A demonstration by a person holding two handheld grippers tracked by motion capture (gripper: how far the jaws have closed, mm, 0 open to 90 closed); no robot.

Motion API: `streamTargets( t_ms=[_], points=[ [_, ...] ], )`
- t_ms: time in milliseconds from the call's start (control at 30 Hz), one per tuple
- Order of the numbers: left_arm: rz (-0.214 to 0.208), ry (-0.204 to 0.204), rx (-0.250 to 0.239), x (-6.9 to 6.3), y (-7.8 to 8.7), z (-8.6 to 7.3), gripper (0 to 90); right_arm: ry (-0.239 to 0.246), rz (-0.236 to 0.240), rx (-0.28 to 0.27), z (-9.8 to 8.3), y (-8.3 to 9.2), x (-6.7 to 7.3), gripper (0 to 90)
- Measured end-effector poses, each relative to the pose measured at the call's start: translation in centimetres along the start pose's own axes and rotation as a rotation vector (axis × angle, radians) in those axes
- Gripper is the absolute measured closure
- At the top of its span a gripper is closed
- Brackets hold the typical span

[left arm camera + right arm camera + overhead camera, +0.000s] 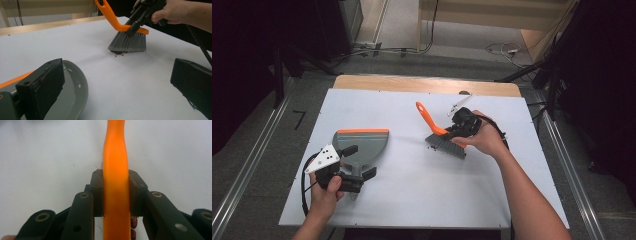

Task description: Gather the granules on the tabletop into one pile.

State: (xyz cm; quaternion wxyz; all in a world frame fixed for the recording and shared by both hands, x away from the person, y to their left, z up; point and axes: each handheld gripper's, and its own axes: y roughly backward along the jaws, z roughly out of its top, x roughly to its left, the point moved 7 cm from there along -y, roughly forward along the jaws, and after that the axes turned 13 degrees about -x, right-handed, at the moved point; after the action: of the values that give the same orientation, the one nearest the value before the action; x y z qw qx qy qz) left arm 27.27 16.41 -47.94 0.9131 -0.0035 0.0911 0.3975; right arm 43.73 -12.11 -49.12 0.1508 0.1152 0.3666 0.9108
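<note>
- My left hand-held gripper [357, 161] sits with jaws released either side of the dustpan [361, 143] handle, pan mouth facing away from me.
- Bare worktop [402, 170] between; nothing blocks.
- Crumbs [118, 53] lie under the brush [443, 136], right of the pan.
- My right hand-held gripper [115, 195] is clenched on the brush's orange handle.

White rectangular tabletop sheet [412, 200] over a light wooden table edge [427, 84], set on grey floor [252, 145]. Cables [412, 50] and a white plug strip [512, 50] beyond the far edge; metal rails [247, 165] along both sides. Dark equipment stands [562, 65] at upper right.
</note>
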Motion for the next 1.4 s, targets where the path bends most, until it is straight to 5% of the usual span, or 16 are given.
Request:
streamTargets(
  t_ms=[333, 567, 700, 967, 1167, 1400],
  points=[
    [-0.002, -0.002, 0.007, 0.0, -0.1, -0.1, 0.0, -0.083, 0.037, -0.007, 0.9, 0.3, 1.3, 68.9],
    [-0.002, -0.001, 0.001, 0.0, -0.1, 0.0, 0.0, -0.149, 0.061, 0.076, 0.9, -1.6, 1.8, 68.9],
    [0.000, 0.001, 0.000, 0.1, 0.0, 0.0, 0.0, -0.172, 0.028, 0.094, 0.7, -1.8, 1.1, 68.9],
    [-0.001, 0.001, 0.000, 0.1, 0.0, 0.0, 0.0, -0.181, -0.013, 0.068, 0.6, -0.8, 0.1, 68.9],
    [-0.001, -0.003, 0.001, 0.0, -0.1, 0.0, 0.0, -0.195, 0.018, 0.044, 1.0, -0.3, 0.9, 68.9],
    [-0.002, -0.002, 0.002, 0.0, -0.1, -0.1, 0.0, -0.180, 0.071, 0.092, 0.7, -1.5, 2.5, 68.9]
  ],
)
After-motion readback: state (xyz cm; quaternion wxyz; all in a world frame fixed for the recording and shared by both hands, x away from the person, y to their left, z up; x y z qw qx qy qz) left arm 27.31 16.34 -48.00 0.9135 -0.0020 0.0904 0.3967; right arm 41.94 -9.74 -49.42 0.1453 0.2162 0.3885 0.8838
